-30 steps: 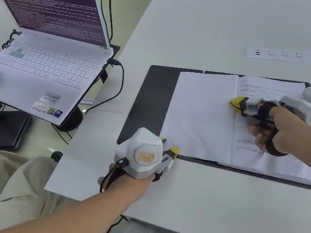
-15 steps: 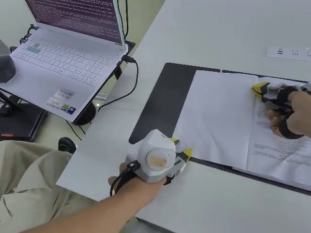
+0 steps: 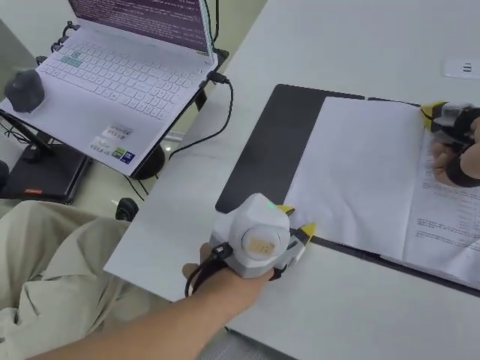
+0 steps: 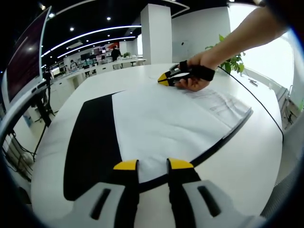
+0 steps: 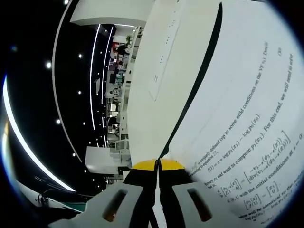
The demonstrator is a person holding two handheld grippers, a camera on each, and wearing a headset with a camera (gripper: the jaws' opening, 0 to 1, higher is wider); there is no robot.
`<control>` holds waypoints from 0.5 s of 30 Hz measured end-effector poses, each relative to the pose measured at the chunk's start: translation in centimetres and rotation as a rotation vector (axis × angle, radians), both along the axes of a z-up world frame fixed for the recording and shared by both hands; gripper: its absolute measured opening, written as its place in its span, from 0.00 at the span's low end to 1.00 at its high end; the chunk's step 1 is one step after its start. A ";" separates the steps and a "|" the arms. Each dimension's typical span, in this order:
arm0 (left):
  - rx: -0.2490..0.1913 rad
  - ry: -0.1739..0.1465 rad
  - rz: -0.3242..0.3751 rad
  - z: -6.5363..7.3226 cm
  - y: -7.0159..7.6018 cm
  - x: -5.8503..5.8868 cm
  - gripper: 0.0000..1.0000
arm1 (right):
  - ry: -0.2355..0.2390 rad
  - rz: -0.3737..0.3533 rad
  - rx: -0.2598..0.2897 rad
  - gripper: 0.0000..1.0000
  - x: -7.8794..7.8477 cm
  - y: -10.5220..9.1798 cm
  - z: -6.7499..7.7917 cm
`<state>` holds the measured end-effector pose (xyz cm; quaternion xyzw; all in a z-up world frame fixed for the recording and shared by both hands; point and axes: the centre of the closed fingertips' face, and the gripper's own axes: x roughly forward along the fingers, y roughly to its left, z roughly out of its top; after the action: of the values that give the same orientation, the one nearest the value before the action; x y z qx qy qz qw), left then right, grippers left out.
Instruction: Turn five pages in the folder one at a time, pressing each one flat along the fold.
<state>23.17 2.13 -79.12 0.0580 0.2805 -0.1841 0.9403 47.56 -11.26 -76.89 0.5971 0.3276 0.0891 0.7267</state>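
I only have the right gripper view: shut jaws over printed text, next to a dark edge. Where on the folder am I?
Observer: In the head view, the right gripper is at the far end of the fold of the folder. The blank page lies to its left and the printed page to its right.
Operator: And the left gripper?
Observer: The left gripper is at the near edge of the blank page, with its jaws slightly apart.
Operator: Anything beside the folder I should avoid?
Observer: An open laptop sits on a stand off the table's left side, apart from the folder.
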 end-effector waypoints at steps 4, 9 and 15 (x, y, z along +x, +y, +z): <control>0.000 0.001 0.001 0.0 0.0 0.0 0.22 | -0.003 0.004 0.002 0.00 0.0 0.0 0.0; 0.003 0.002 -0.002 0.0 0.0 0.0 0.22 | 0.004 0.079 -0.006 0.00 -1.3 0.4 0.0; 0.005 0.000 -0.004 0.0 0.0 0.0 0.22 | 0.034 0.183 0.012 0.00 -3.7 0.6 -0.1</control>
<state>23.19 2.13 -79.14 0.0607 0.2809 -0.1854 0.9397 43.90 -10.70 -77.01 0.5705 0.3925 0.1468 0.7063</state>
